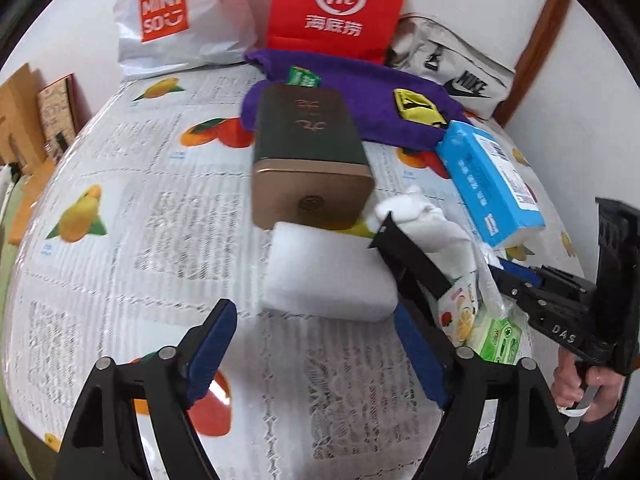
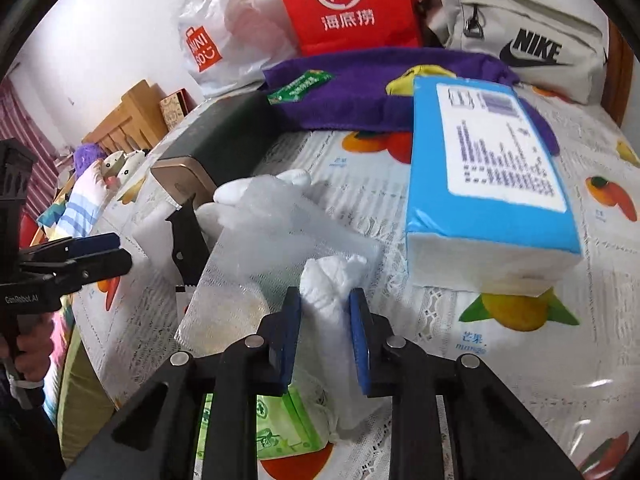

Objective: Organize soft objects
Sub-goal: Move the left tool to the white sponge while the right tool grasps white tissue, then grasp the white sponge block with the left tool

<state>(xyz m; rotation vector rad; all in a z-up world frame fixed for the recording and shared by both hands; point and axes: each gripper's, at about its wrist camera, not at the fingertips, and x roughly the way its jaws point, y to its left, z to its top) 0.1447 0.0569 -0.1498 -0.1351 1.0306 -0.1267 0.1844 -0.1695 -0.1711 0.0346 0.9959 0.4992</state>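
Observation:
My left gripper (image 1: 312,312) is open, its blue pads standing on either side of the near edge of a white foam block (image 1: 328,268) without touching it. Behind the block lies a dark green and gold tin (image 1: 308,160). In the right wrist view my right gripper (image 2: 326,320) is shut on a crumpled white cloth wad (image 2: 328,284), both blue pads pressing its sides. The wad lies on a clear plastic bag (image 2: 272,248). A blue tissue pack (image 2: 488,184) sits to the right and a purple towel (image 2: 360,88) behind it. My left gripper (image 2: 120,254) shows side-on at the left.
A black knife (image 2: 188,236) lies between the foam block and the bag. A green tissue packet (image 2: 280,428) sits under my right gripper. At the back stand a red paper bag (image 1: 340,4), a white shopping bag (image 1: 176,20) and a grey pouch (image 2: 520,36). The fruit-print tablecloth (image 1: 120,208) covers the table.

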